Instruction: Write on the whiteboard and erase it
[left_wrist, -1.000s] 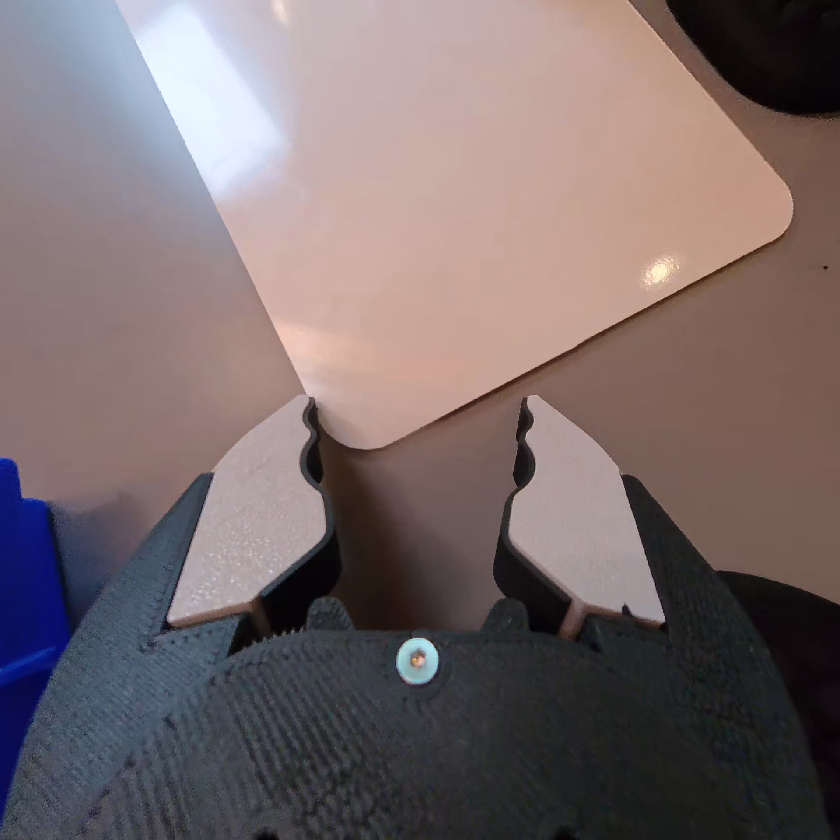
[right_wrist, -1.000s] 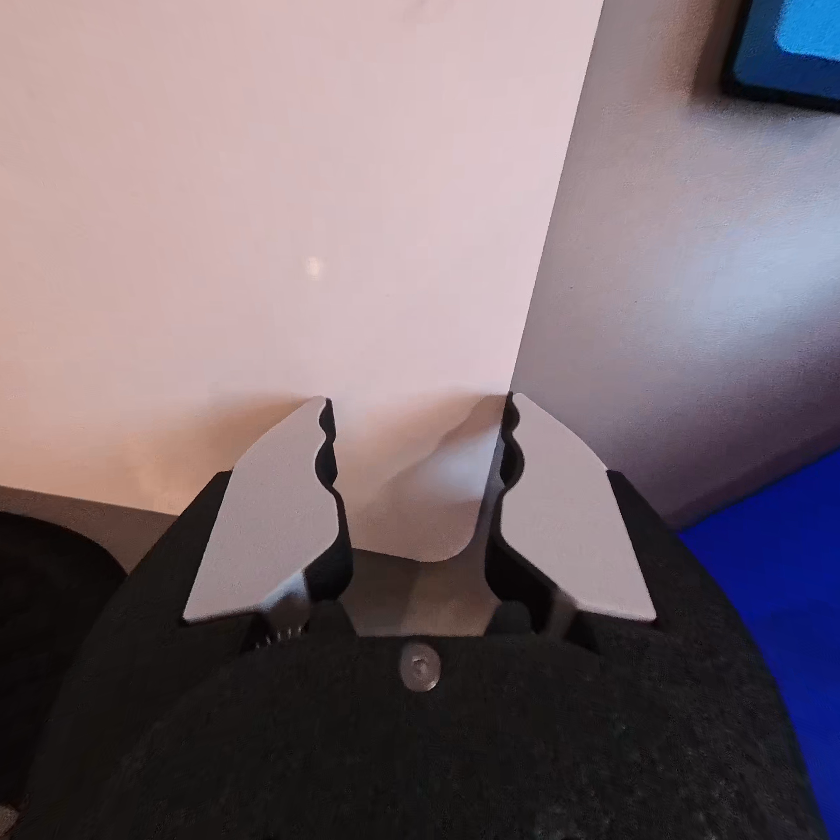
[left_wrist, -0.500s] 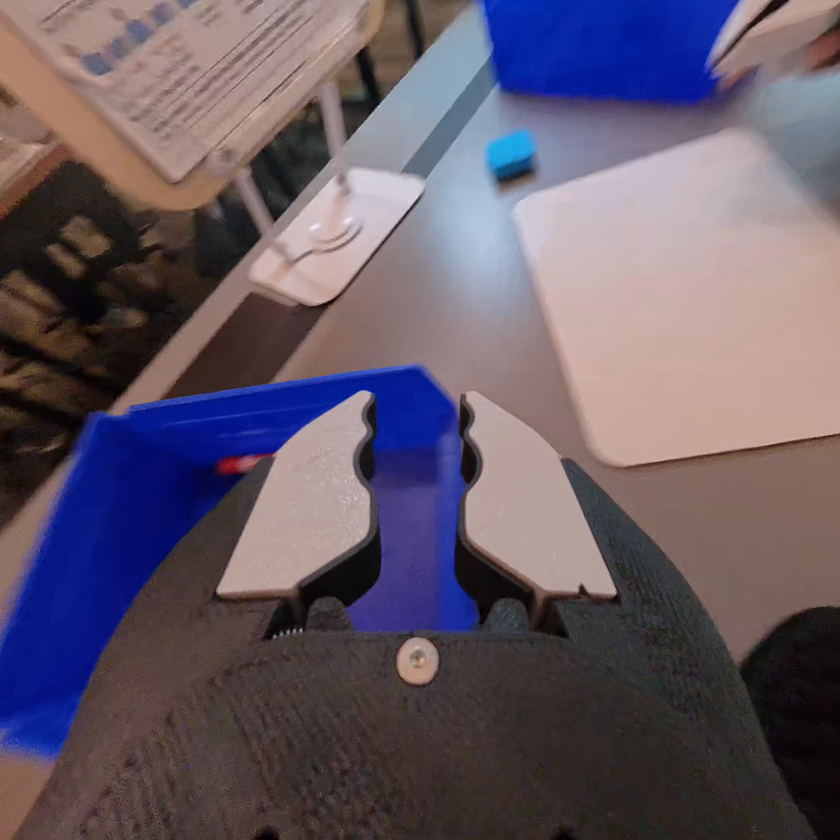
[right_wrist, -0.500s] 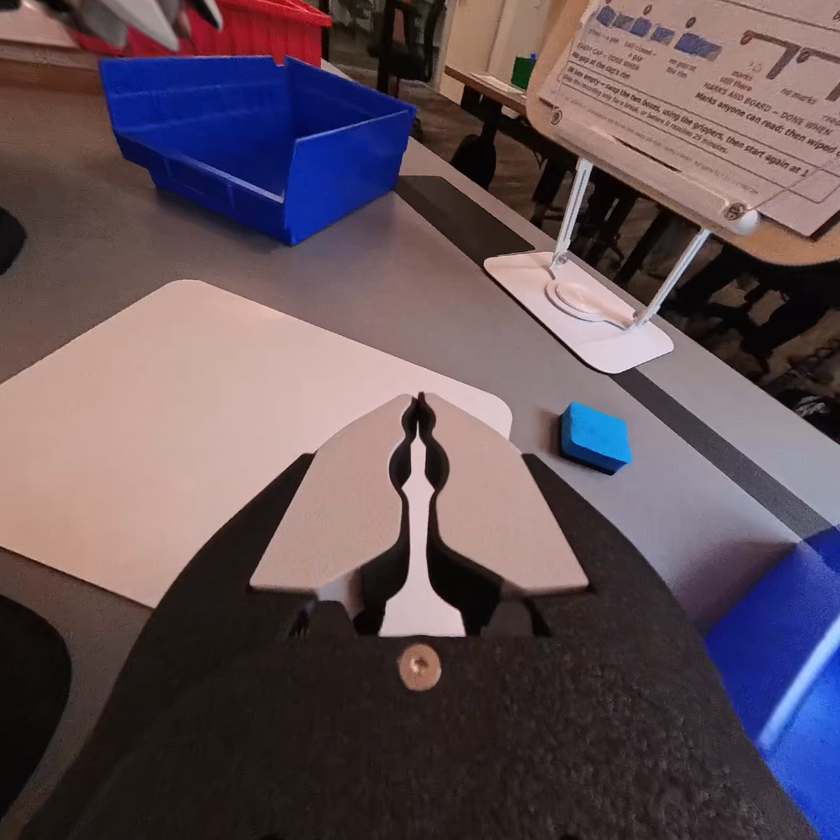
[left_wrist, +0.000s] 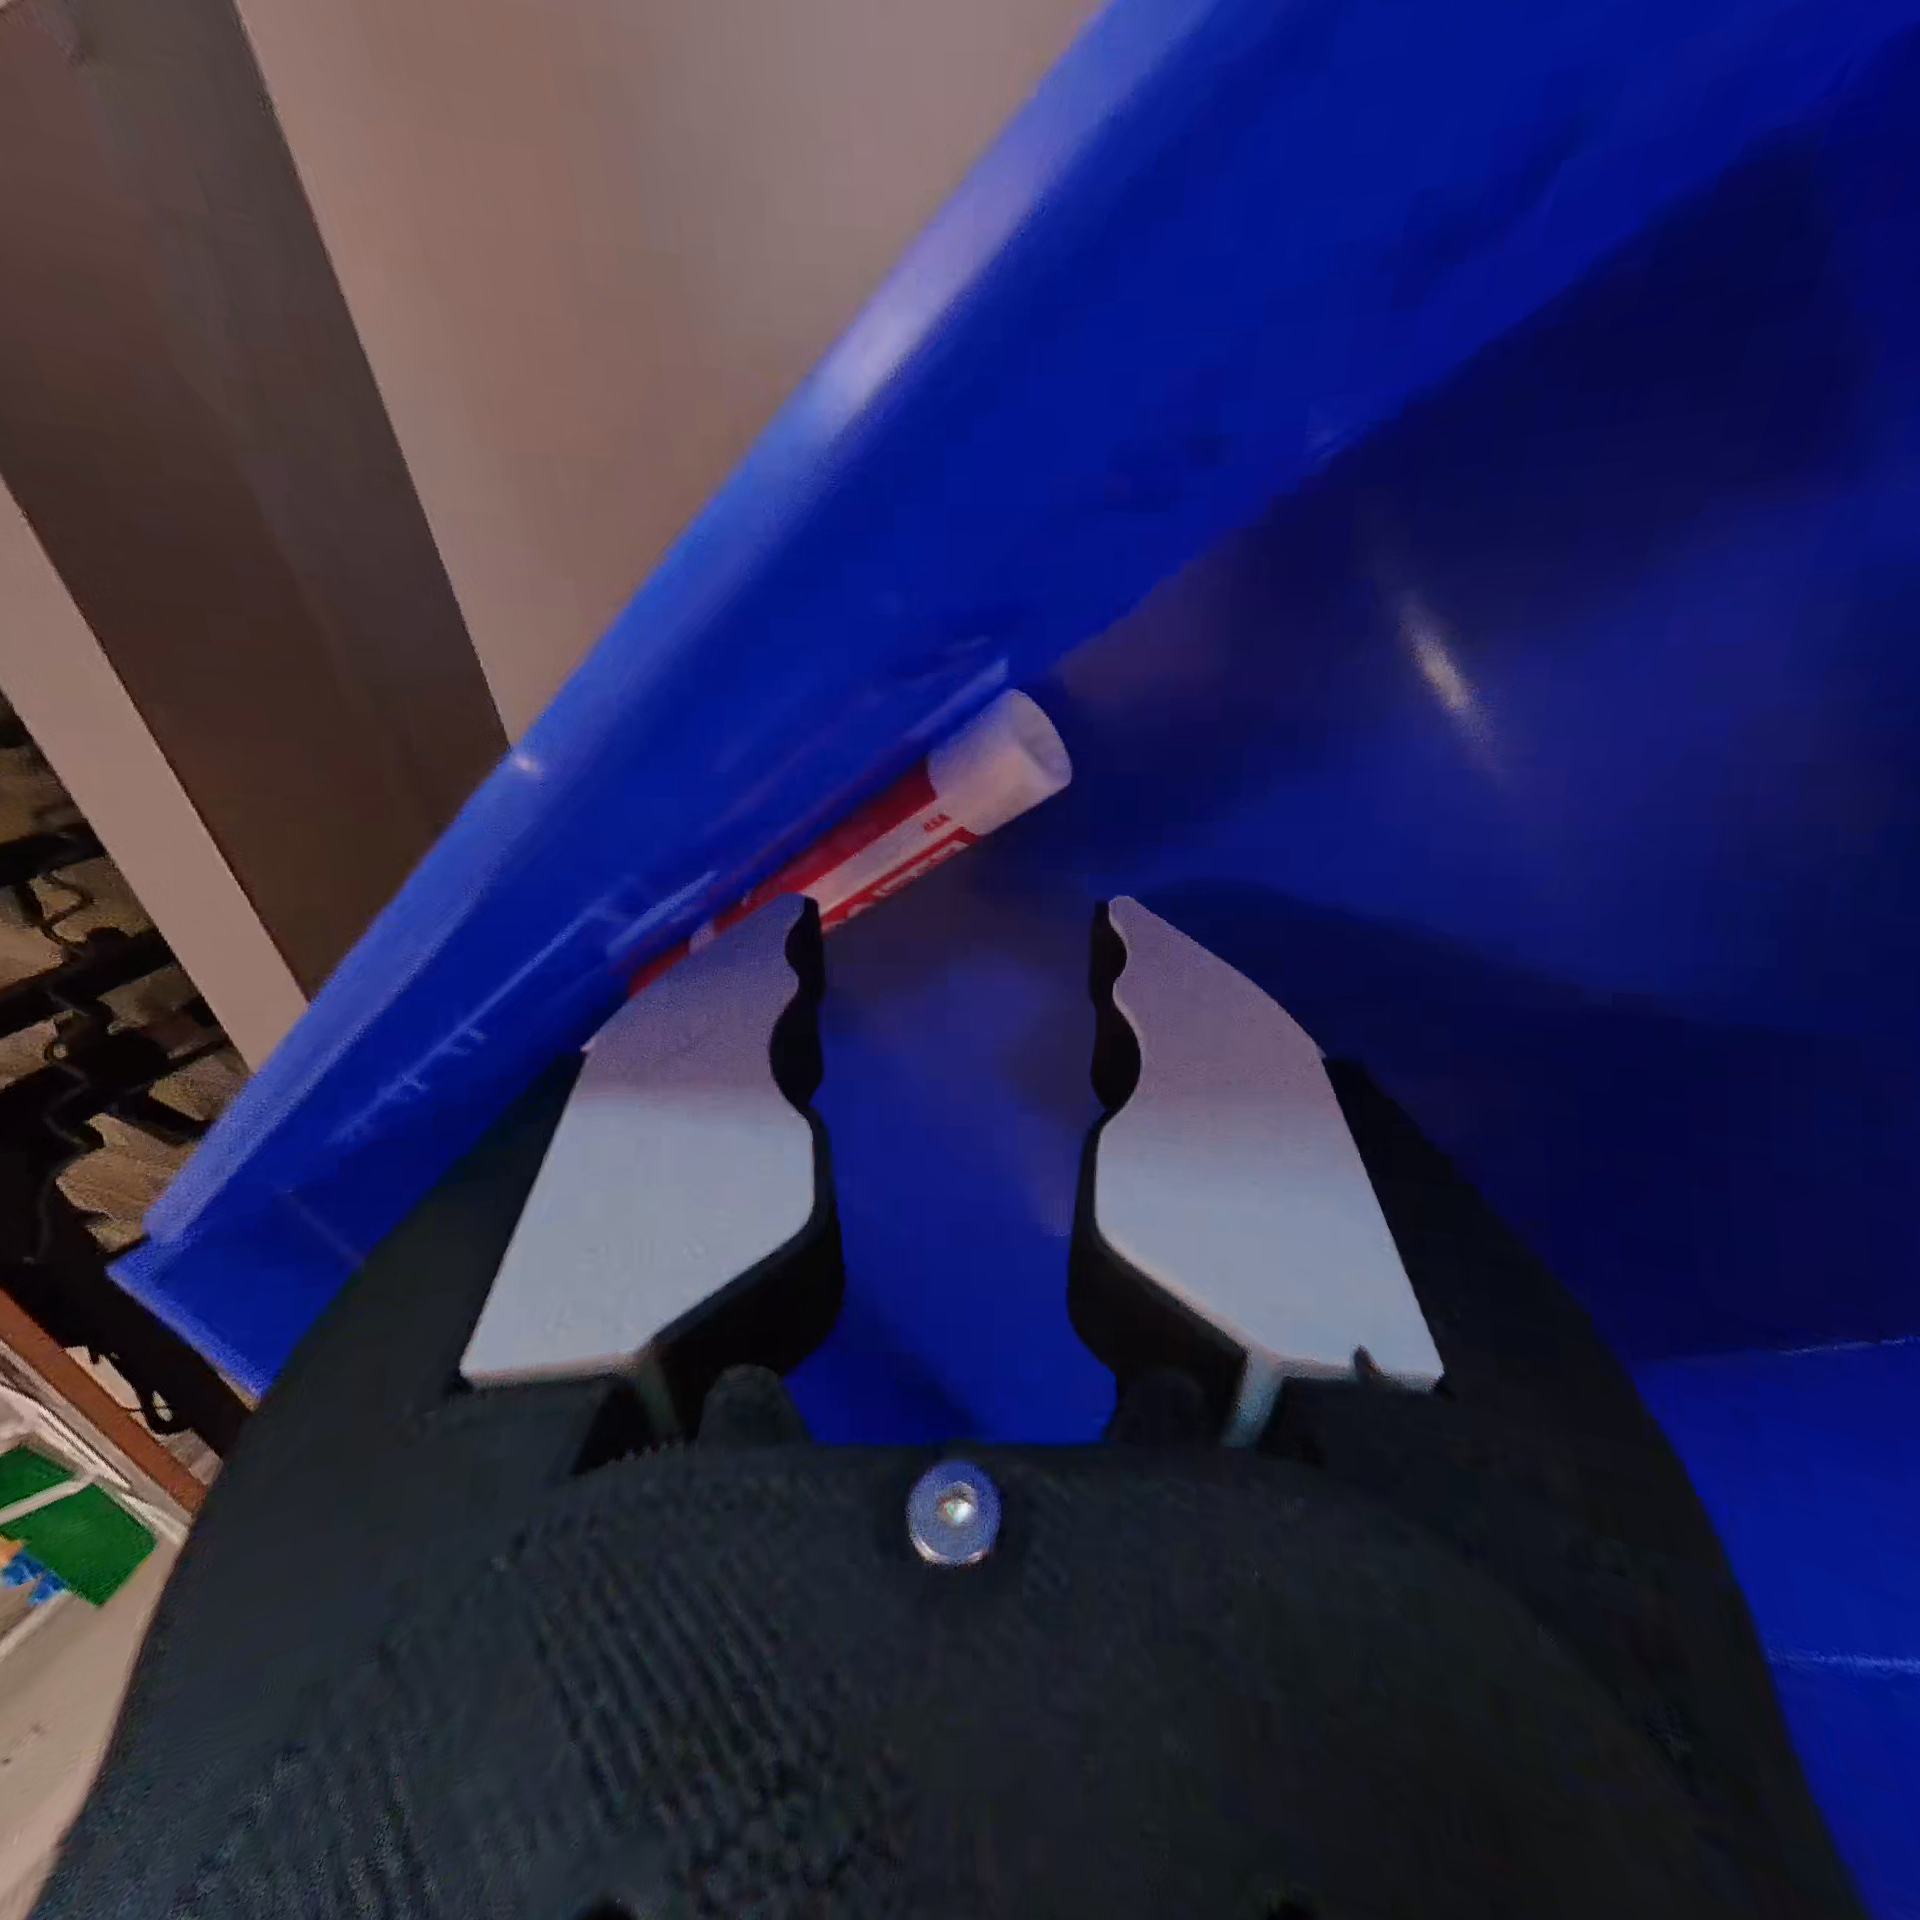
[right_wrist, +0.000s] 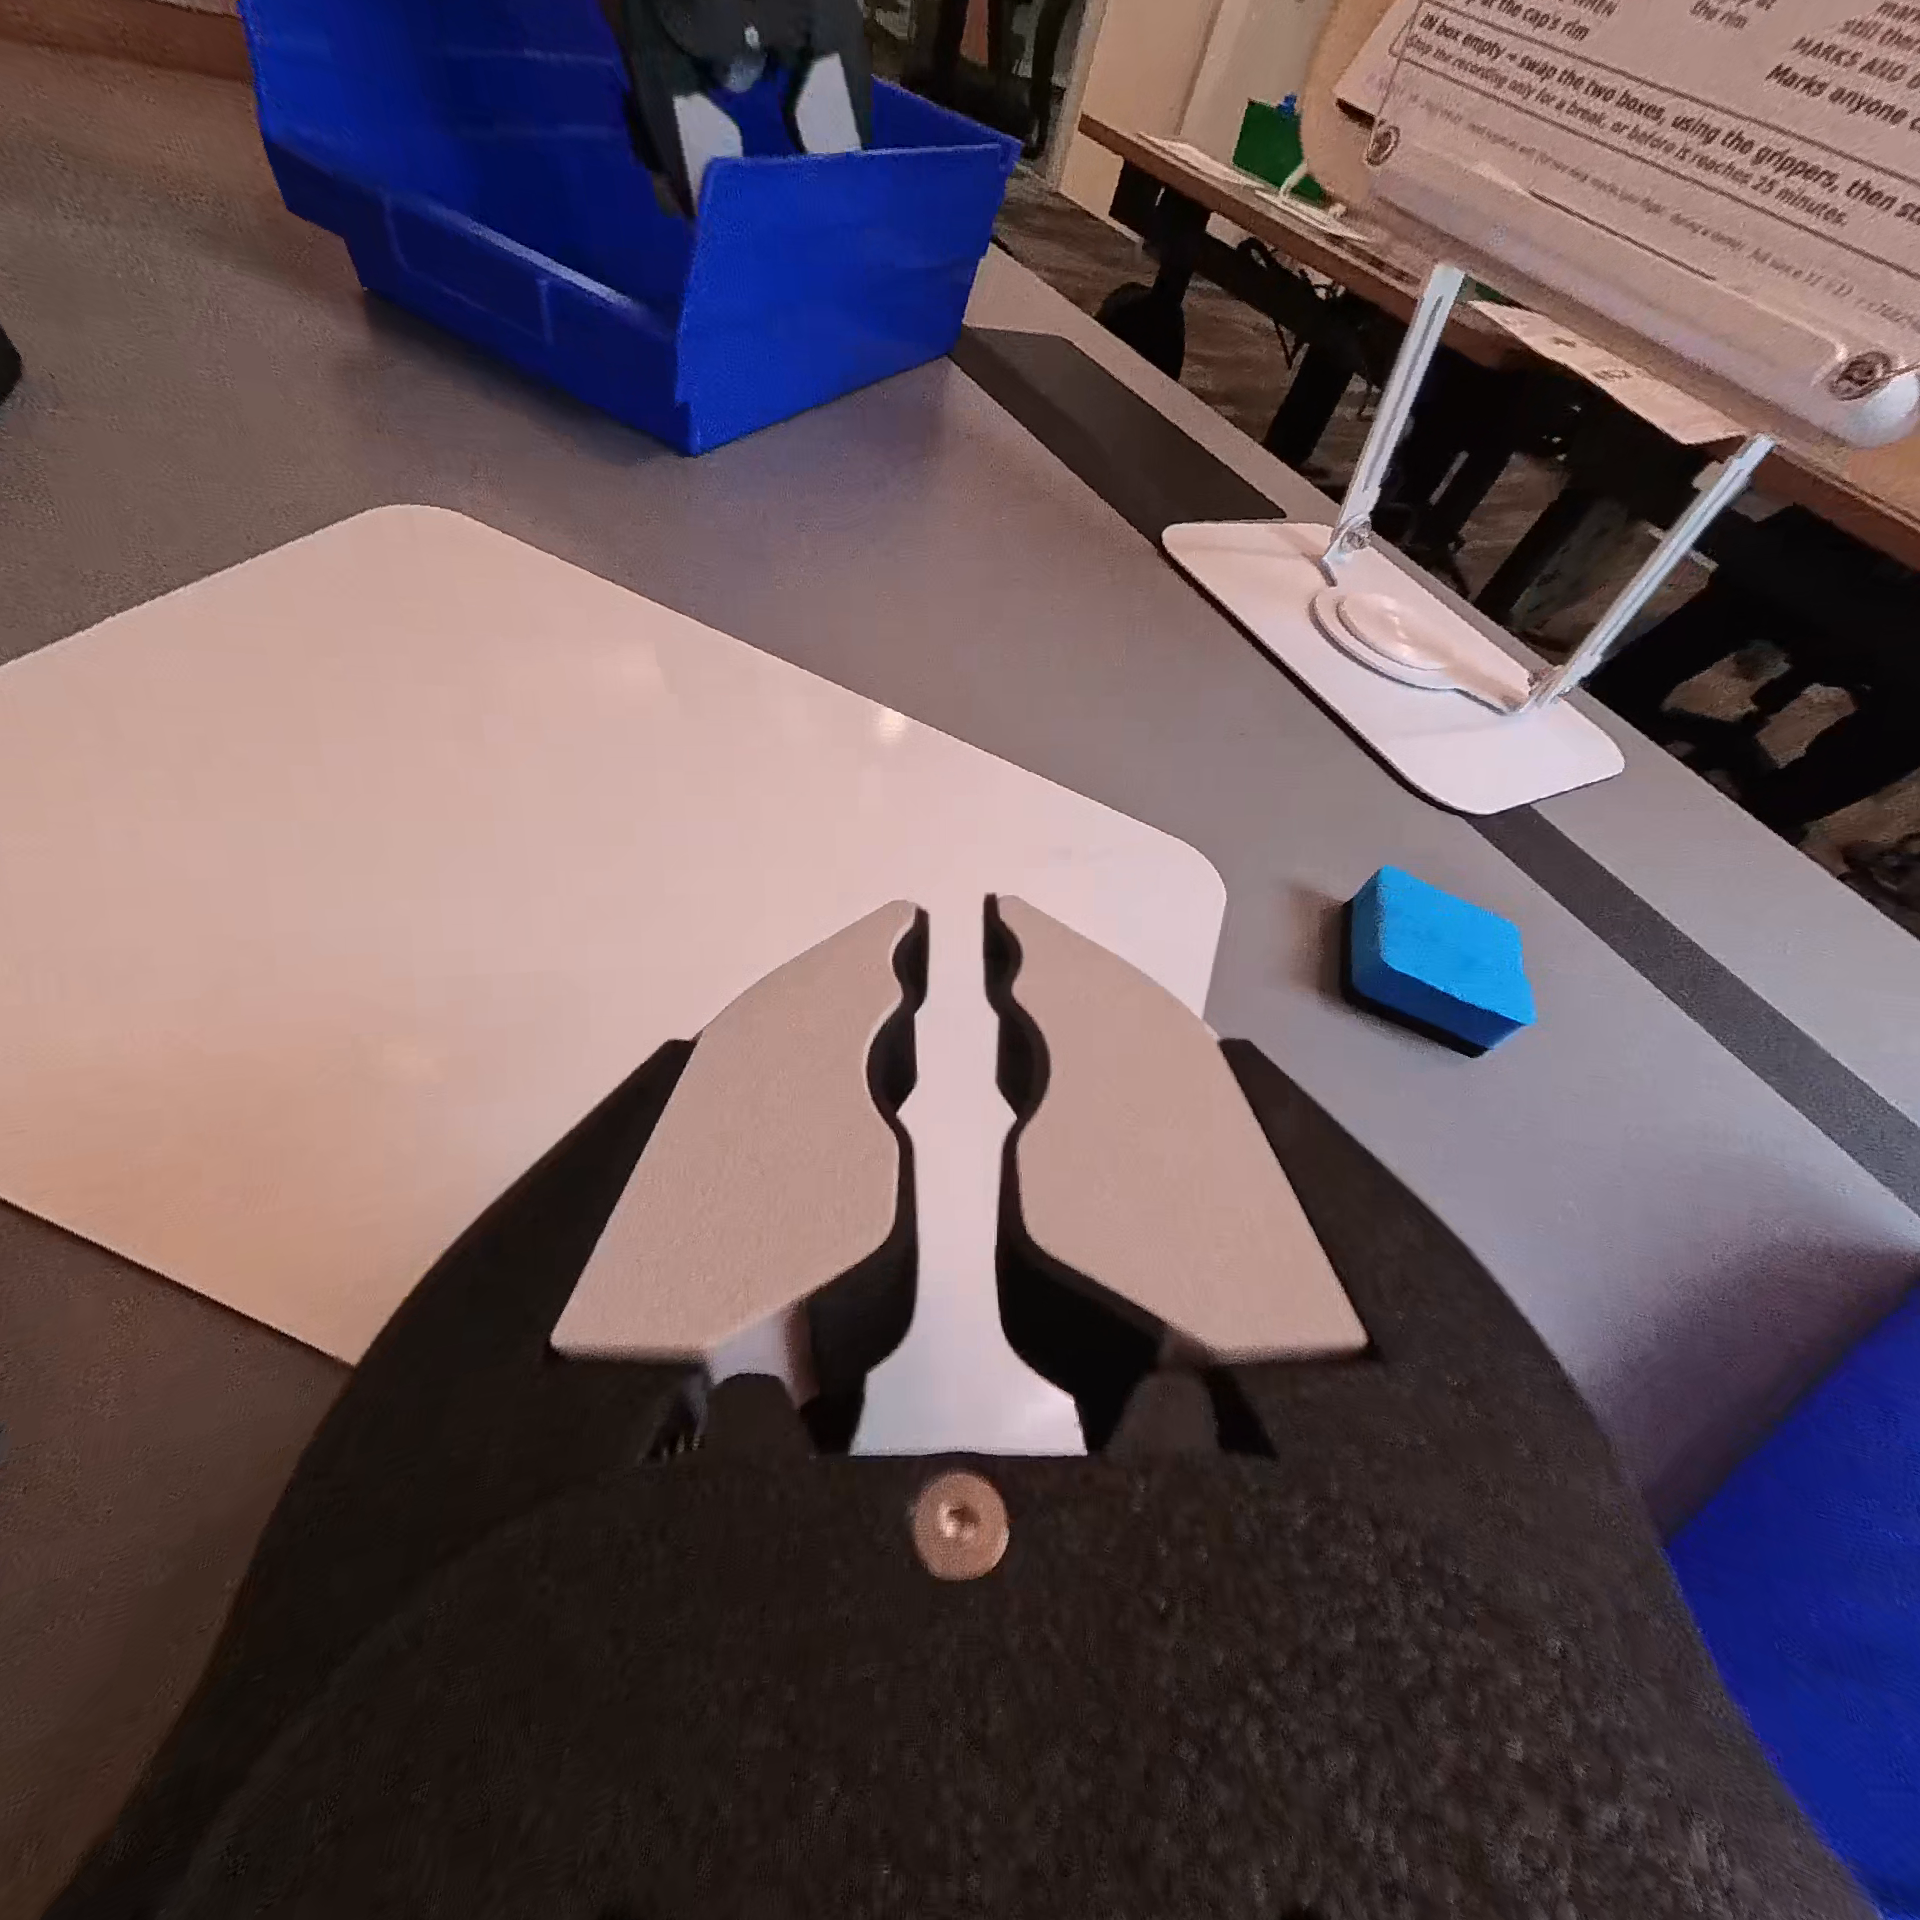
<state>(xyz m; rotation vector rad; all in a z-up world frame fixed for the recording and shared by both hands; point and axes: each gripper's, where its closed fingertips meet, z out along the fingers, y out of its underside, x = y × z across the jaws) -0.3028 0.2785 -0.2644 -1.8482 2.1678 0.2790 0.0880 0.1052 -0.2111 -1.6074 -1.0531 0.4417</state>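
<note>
My left gripper (left_wrist: 956, 914) is open inside a blue bin (left_wrist: 1351, 520). A red and white marker (left_wrist: 935, 821) lies along the bin's left wall, just beyond my left fingertip and partly hidden by it. The right wrist view shows the same gripper (right_wrist: 748, 114) dipped into that bin (right_wrist: 831, 260) at the far left. My right gripper (right_wrist: 953, 904) hovers over the near right corner of the blank whiteboard (right_wrist: 468, 831). Its jaws are parted by a narrow gap and hold nothing. A blue eraser (right_wrist: 1439, 971) lies on the table right of the board.
A white document stand (right_wrist: 1392, 665) holding a printed sheet stands at the table's far right edge. A second blue bin (right_wrist: 1818, 1558) sits at the near right. A dark strip (right_wrist: 1122, 426) runs along the grey table (right_wrist: 1039, 540). Left tips to right tips: about 45 cm. My right gripper's tips are some 15 cm from the blue eraser (right_wrist: 1439, 971).
My left gripper has dropped into the blue bin, opened wider, and now faces the marker. My right gripper has parted its jaws slightly and stayed over the whiteboard's corner.
</note>
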